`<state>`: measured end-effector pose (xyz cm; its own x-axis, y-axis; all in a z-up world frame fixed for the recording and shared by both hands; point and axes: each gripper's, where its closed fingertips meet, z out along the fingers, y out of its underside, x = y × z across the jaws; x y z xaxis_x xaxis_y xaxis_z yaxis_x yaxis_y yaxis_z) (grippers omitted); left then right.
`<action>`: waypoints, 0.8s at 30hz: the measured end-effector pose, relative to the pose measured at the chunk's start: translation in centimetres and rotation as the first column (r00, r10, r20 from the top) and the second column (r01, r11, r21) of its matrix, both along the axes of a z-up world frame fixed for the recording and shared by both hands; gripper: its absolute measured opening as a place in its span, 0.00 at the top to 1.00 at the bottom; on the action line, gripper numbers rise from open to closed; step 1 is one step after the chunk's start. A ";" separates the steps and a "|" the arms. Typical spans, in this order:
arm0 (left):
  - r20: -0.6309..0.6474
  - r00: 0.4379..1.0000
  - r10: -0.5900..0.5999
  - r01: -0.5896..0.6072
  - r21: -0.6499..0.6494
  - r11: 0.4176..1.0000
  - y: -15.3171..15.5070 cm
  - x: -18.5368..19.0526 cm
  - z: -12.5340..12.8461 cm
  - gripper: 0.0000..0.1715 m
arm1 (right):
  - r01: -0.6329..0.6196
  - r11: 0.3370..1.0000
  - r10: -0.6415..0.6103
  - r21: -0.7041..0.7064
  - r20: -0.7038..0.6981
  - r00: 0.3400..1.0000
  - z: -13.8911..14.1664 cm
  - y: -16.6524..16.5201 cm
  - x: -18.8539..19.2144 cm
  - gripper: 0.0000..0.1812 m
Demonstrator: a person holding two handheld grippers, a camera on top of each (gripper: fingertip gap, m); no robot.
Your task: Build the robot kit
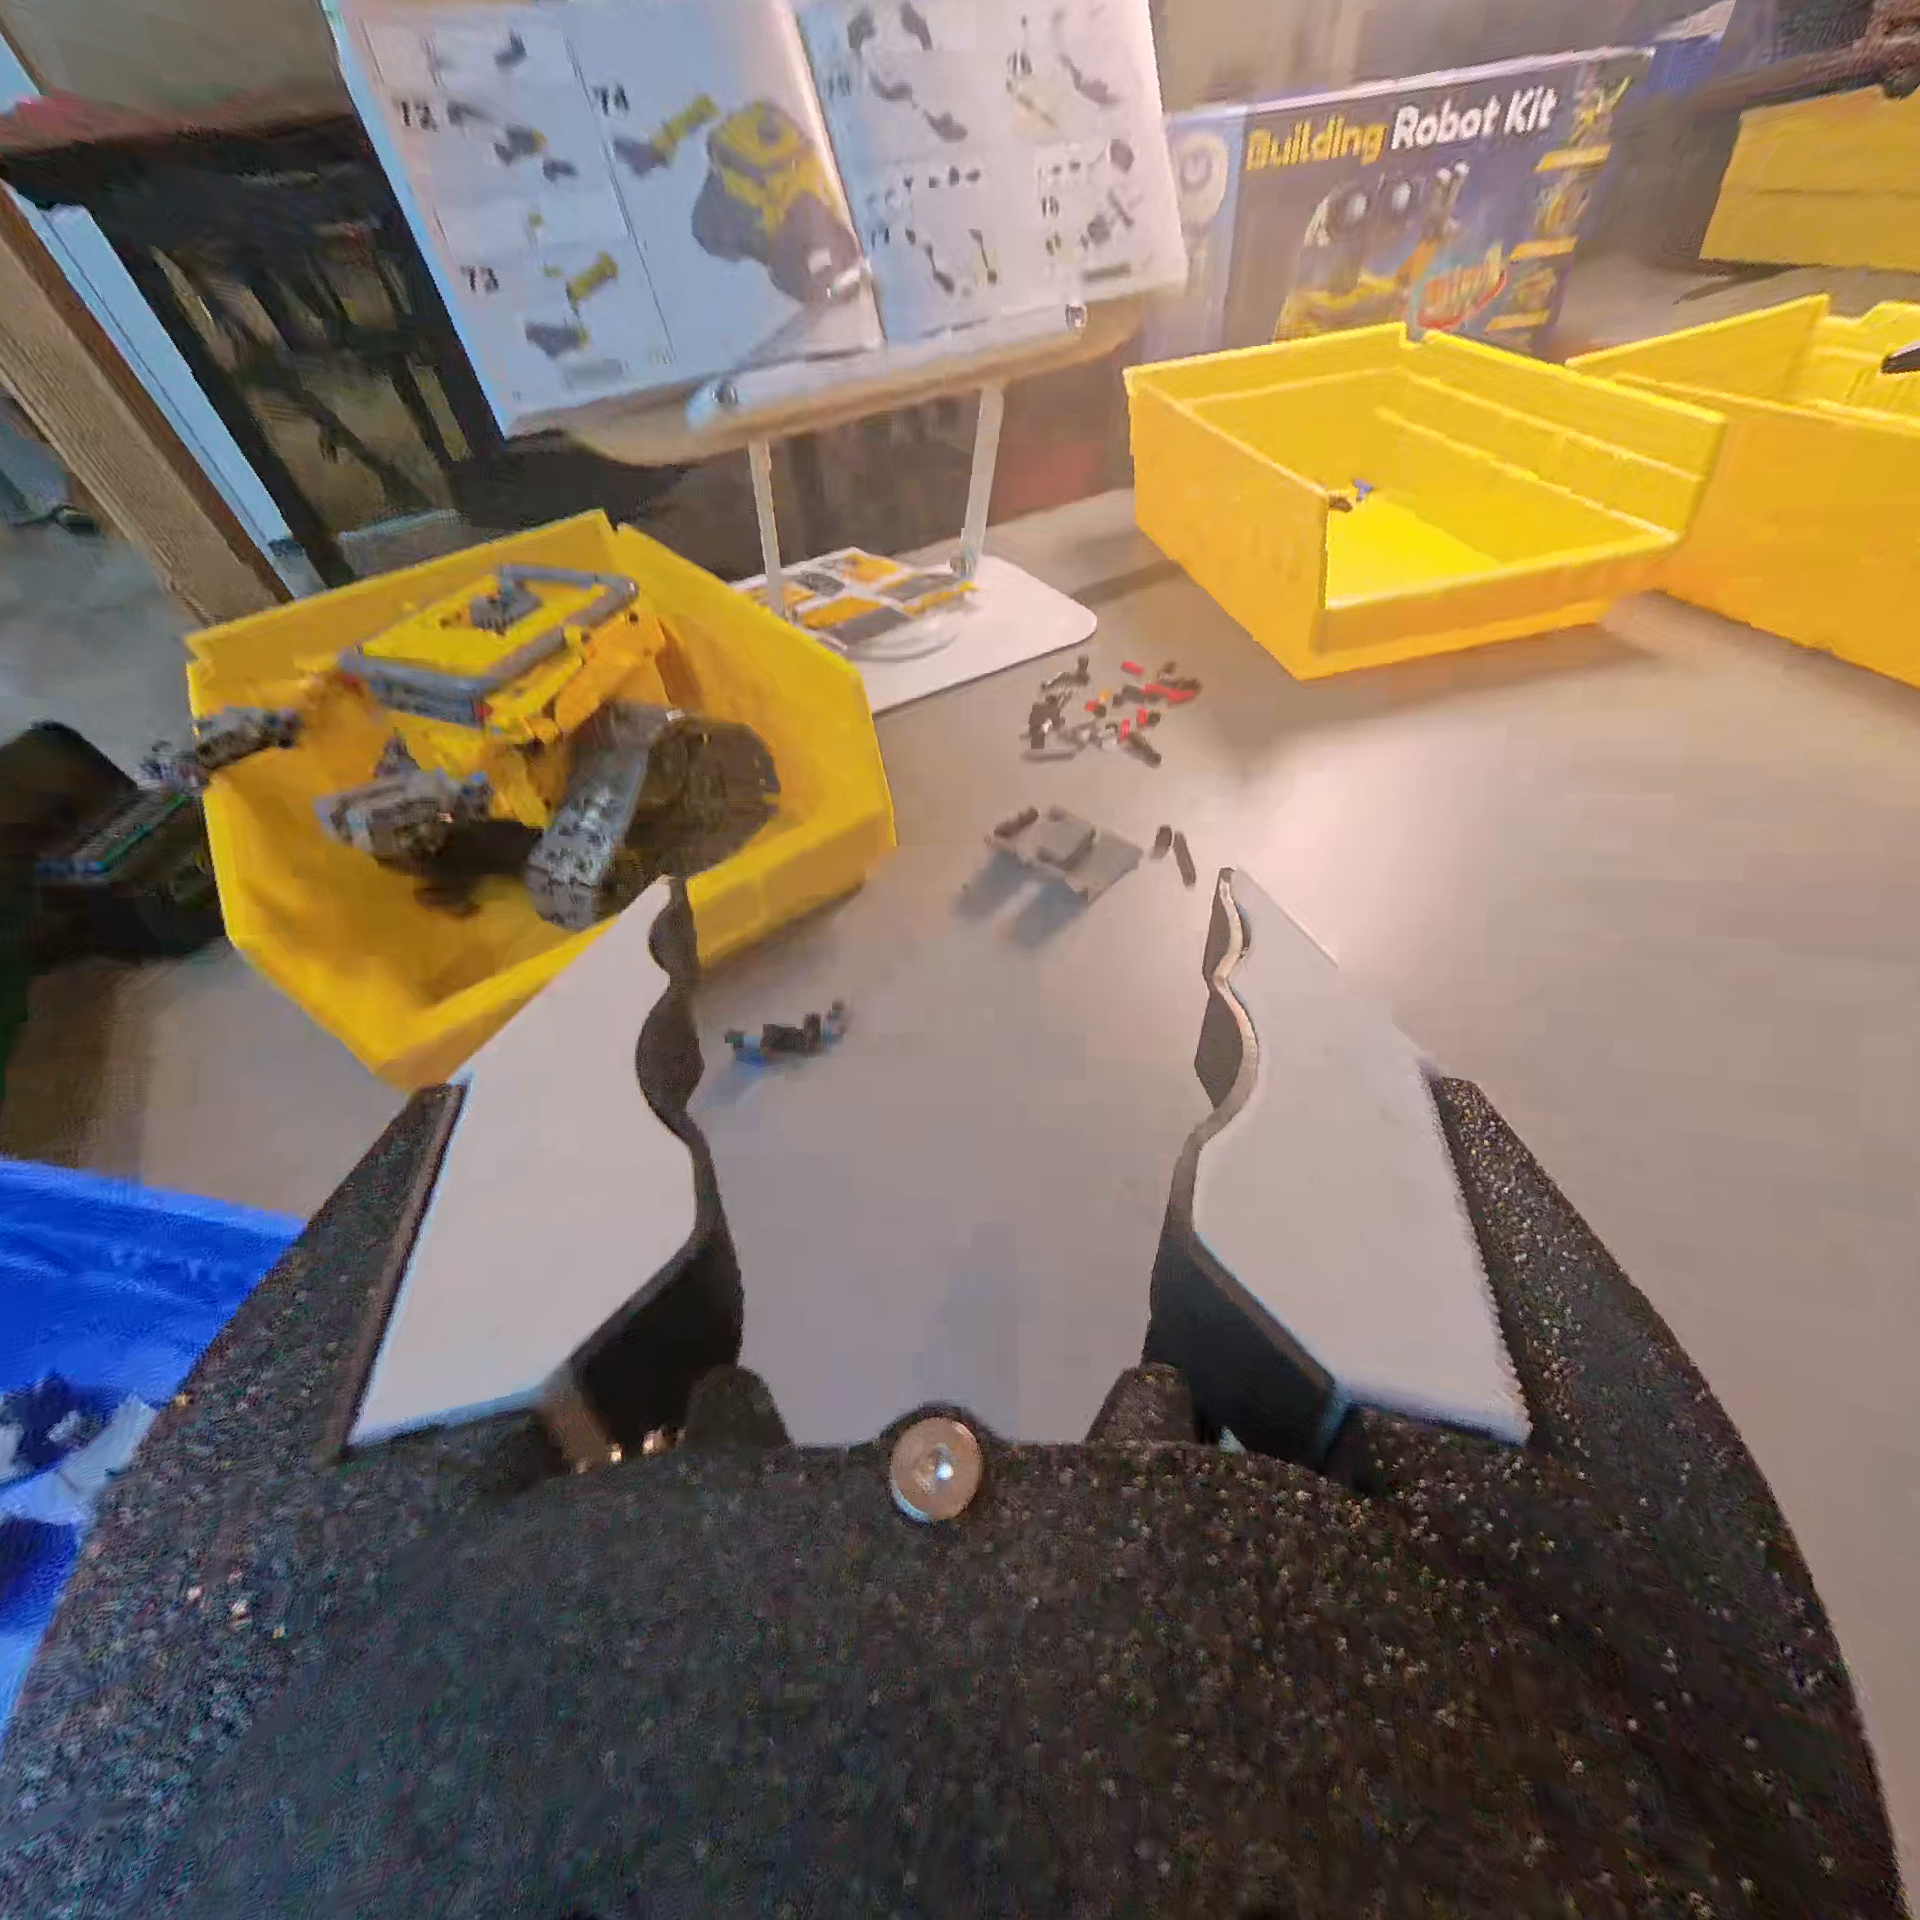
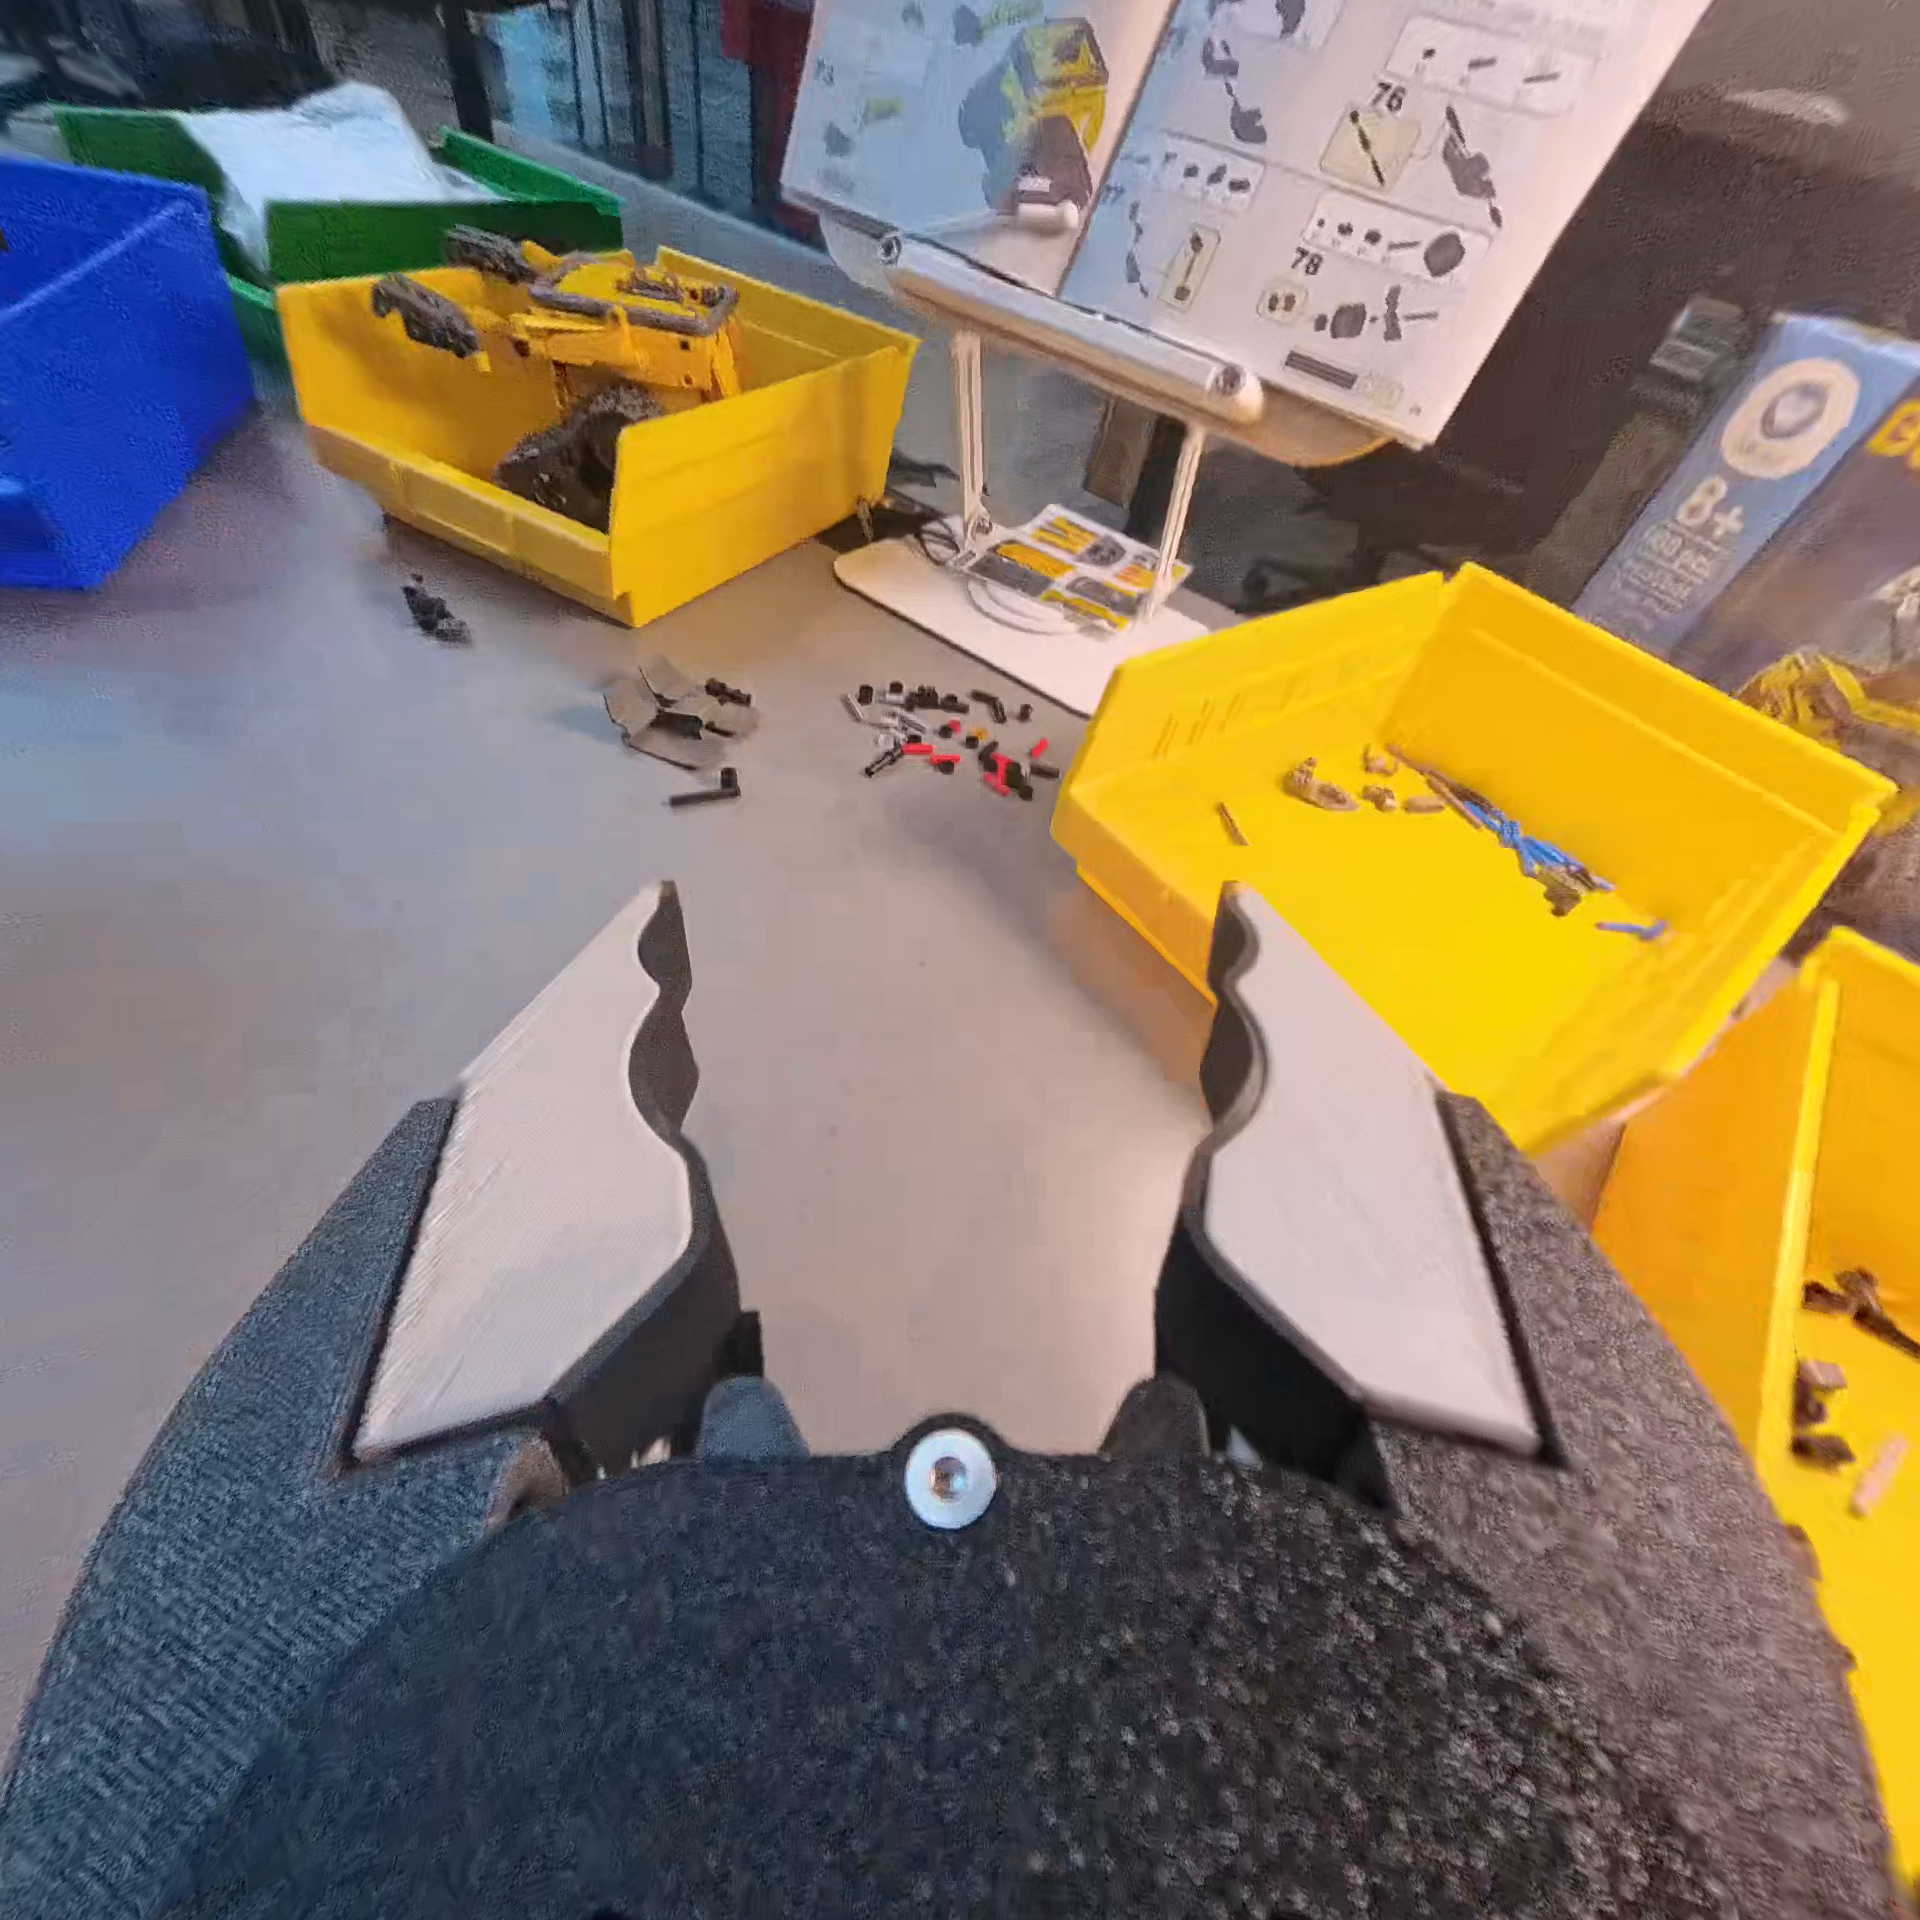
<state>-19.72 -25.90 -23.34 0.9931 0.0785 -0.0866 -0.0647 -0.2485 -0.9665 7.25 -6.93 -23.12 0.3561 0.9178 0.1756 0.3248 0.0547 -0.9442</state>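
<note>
Nothing's gripped yet: the left gripper (image 1: 945, 894) is held spread wide over the grey table (image 1: 1455, 935) nearest a small dark brick cluster (image 1: 790, 1034), the right gripper (image 2: 945, 904) likewise spread and empty, loose pins (image 2: 951, 738) scattered ahead beside a yellow bin (image 2: 1164, 790).
</note>
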 end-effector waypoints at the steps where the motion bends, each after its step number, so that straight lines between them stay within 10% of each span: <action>1: 0.031 0.999 0.007 -0.006 -0.027 1.000 -0.9 0.3 -1.4 0.40 | 0.027 0.999 -0.027 -0.018 0.002 1.000 -1.1 -0.3 1.1 0.43; 12: 0.114 0.993 0.024 -0.014 -0.083 0.996 -2.5 2.8 -5.7 0.38 | 0.058 0.993 -0.064 -0.104 -0.052 0.997 -3.5 -4.4 3.5 0.43; 24: 0.083 0.996 0.017 -0.013 -0.050 0.999 -2.8 3.9 -4.8 0.38 | -0.011 0.992 0.005 -0.127 -0.049 0.999 -3.7 -5.7 2.2 0.45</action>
